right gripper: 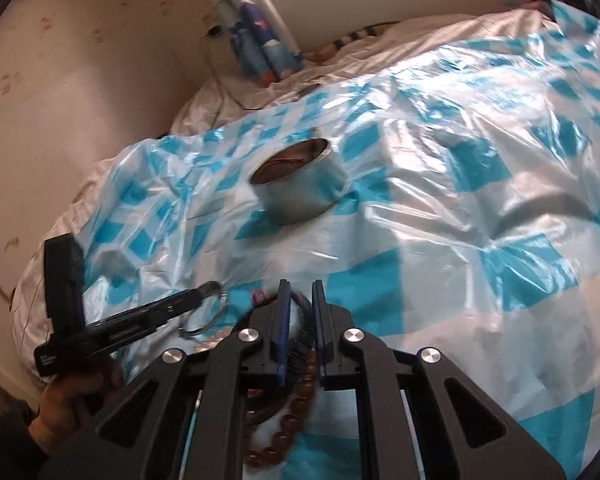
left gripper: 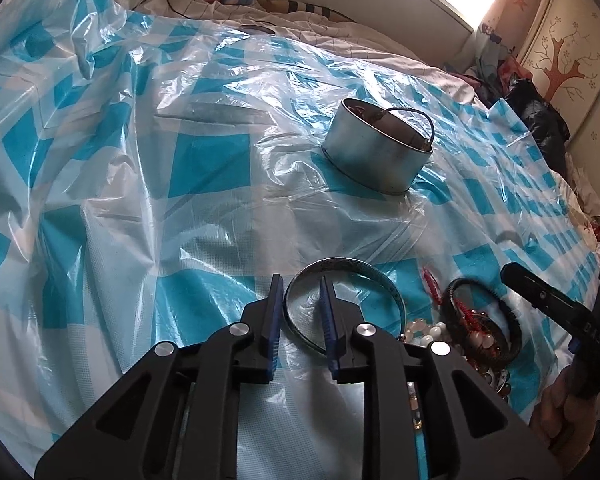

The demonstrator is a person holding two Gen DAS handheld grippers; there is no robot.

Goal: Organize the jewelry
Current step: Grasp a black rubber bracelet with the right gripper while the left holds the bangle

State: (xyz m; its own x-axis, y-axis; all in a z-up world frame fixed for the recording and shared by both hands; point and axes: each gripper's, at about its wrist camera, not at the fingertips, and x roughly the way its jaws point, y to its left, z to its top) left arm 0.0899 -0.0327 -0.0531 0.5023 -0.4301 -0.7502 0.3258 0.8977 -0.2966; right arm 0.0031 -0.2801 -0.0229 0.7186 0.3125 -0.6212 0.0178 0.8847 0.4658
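Observation:
A round metal tin (left gripper: 376, 148) stands on the blue-and-white plastic sheet (left gripper: 204, 160) with a dark cord loop sticking out of it; it also shows in the right wrist view (right gripper: 300, 182). My left gripper (left gripper: 300, 284) is open, its jaws astride the near-left rim of a silver bangle (left gripper: 384, 280) lying on the sheet. To its right lie a black bracelet (left gripper: 512, 320), white and red beads (left gripper: 432, 330) and a red charm (left gripper: 430, 280). My right gripper (right gripper: 301, 288) is open over the black bracelet (right gripper: 300, 336); a brown bead string (right gripper: 296, 420) lies below it.
The sheet covers a rumpled bed with white bedding (right gripper: 420, 36). Blue rolls (right gripper: 260, 40) lean at the head of the bed. Dark clothes (left gripper: 540, 116) are piled at the right edge by a decorated cabinet (left gripper: 568, 40). A wall (right gripper: 80, 80) runs along the left.

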